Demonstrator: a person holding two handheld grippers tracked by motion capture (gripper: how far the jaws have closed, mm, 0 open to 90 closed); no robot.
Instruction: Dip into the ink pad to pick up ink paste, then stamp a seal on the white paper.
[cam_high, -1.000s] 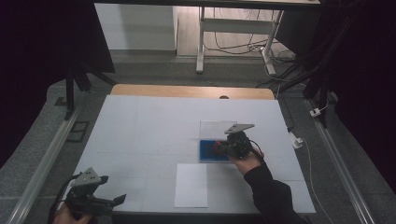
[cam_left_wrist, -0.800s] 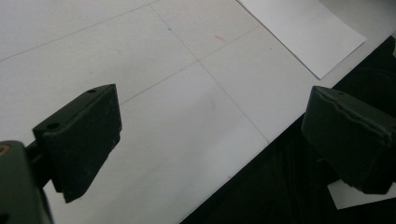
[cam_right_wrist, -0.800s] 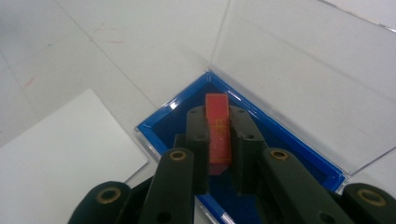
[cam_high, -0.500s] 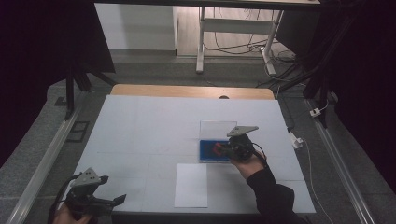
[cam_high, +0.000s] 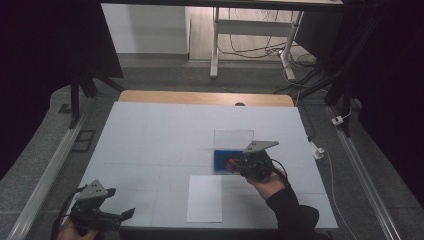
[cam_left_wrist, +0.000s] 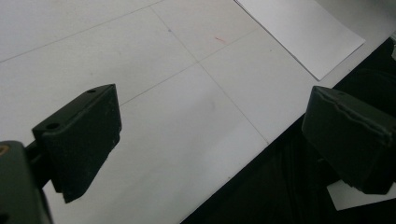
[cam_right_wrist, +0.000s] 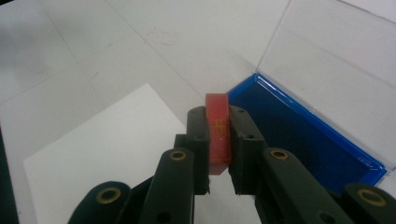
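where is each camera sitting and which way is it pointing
High view: above the person's side, facing forward and down on the table; both forearms, left gripper, right gripper.
Left gripper view: on the left gripper, over the table's near edge; jaws wide apart.
Right gripper view: on the right gripper, facing the blue case; jaws clamp a red block.
All three share the white sheet.

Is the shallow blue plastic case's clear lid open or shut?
Open: the shallow blue plastic case has its clear lid tilted back, its blue inside exposed.
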